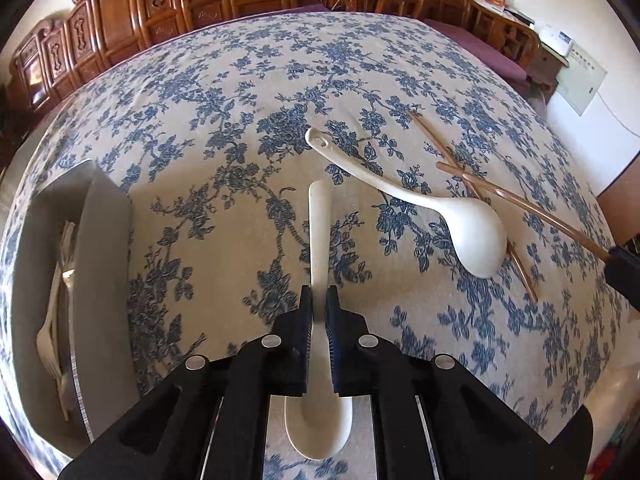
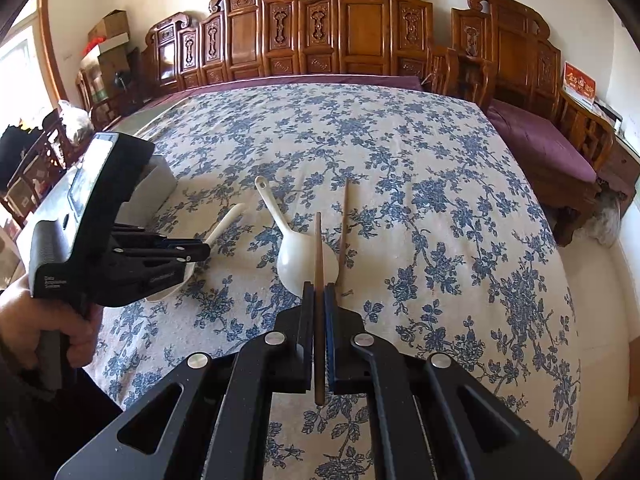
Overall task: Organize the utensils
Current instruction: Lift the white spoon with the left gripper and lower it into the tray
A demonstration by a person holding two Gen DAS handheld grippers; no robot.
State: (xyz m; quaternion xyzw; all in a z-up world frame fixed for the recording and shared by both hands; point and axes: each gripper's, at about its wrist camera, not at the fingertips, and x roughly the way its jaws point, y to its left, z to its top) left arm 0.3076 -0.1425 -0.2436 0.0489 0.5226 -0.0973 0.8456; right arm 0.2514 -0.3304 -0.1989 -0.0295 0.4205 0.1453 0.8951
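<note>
Right wrist: "Data" on left tool (image 2: 196,251)

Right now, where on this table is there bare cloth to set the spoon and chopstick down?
Free: the blue floral tablecloth right of the lone brown chopstick, and the far stretch towards the carved wooden bench. Also the strip between the grey utensil tray and the held white ceramic spoon. Crowded: around the loose white ladle-shaped spoon, lying over that chopstick.
</note>
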